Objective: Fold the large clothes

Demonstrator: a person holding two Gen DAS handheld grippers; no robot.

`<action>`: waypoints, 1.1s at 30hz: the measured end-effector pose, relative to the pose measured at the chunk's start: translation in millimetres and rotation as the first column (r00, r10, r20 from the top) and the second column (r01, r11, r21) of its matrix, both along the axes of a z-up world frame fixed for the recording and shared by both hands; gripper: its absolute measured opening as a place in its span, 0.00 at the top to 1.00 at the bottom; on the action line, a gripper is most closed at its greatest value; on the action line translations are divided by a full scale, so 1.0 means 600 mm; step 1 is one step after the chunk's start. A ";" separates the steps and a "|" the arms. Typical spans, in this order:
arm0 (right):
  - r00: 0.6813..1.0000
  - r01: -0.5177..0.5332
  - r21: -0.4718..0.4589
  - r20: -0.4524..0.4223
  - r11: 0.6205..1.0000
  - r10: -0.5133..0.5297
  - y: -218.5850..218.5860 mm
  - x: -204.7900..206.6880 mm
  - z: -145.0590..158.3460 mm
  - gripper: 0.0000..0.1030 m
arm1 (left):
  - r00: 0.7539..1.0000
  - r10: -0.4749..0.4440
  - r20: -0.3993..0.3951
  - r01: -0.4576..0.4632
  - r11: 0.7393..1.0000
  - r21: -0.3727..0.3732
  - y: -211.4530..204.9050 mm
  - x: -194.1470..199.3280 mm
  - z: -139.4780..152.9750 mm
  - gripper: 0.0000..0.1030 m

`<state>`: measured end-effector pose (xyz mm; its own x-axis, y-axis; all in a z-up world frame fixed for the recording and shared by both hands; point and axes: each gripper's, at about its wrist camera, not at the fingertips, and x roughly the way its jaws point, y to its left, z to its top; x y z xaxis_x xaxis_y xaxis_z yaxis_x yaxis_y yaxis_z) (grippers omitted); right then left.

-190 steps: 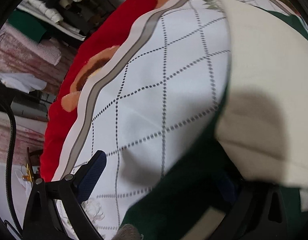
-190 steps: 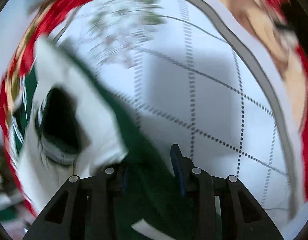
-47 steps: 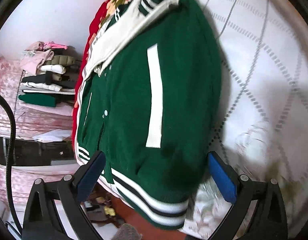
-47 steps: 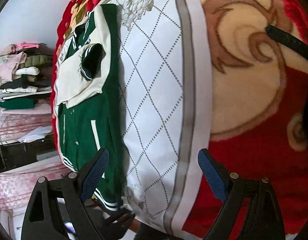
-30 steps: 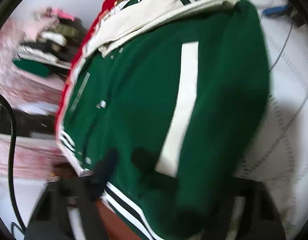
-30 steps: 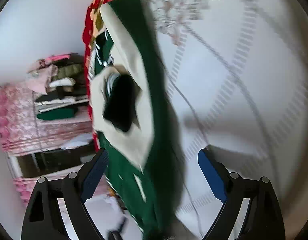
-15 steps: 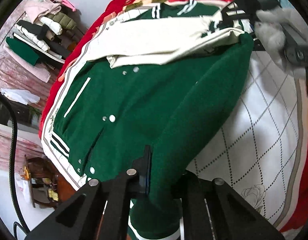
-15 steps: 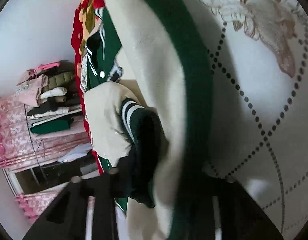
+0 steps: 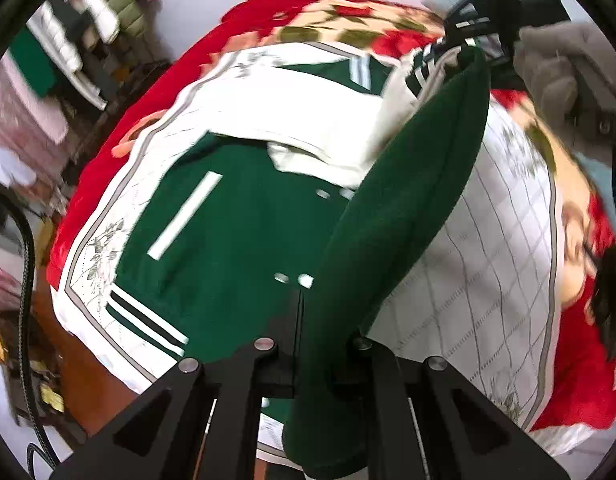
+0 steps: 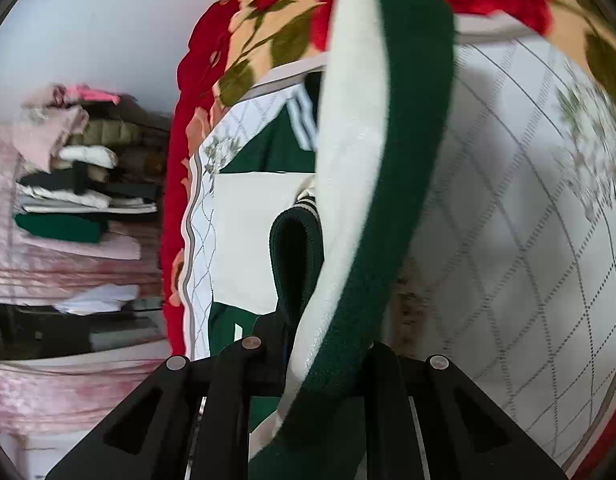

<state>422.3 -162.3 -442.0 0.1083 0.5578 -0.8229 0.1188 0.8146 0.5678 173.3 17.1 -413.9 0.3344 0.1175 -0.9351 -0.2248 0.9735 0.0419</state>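
A green varsity jacket [image 9: 236, 240] with cream sleeves [image 9: 308, 112] lies on the bed, front up. My left gripper [image 9: 323, 332] is shut on its green side edge near the striped hem and holds that edge off the cover. Farther along the same edge, near the shoulder, my right gripper [image 9: 465, 36] sits in a grey-gloved hand [image 9: 555, 64]. In the right wrist view the right gripper [image 10: 327, 340] has its jaws closing, with the raised green and cream jacket edge [image 10: 387, 160] pinched between them. A striped green cuff [image 10: 296, 256] hangs beside it.
A white quilted cover [image 9: 499, 280] lies over a red floral blanket [image 9: 268, 12]. Shelves with folded clothes [image 10: 68, 184] stand beyond the bed's left side. A black cable [image 9: 26, 240] hangs at the left, above brown wooden furniture [image 9: 92, 380].
Both grippers went from wide open to closed on the jacket's side edge. They then rose, so that edge now stands up off the cover as a long fold.
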 end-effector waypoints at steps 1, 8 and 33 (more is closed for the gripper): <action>1.000 -0.010 -0.030 0.007 1.000 0.011 0.043 0.011 0.012 0.86 | 1.000 0.011 0.003 -0.011 1.000 -0.009 0.019 0.002 0.003 0.94; 0.994 -0.110 -0.170 -0.007 0.979 0.111 0.294 0.062 0.005 0.86 | 0.985 0.171 -0.036 -0.174 0.976 -0.130 0.232 0.024 -0.027 0.93; 0.978 -0.211 -0.047 -0.018 0.976 0.210 0.380 0.032 -0.122 0.41 | 0.833 0.518 -0.196 -0.529 0.849 -0.004 0.481 -0.047 -0.220 0.33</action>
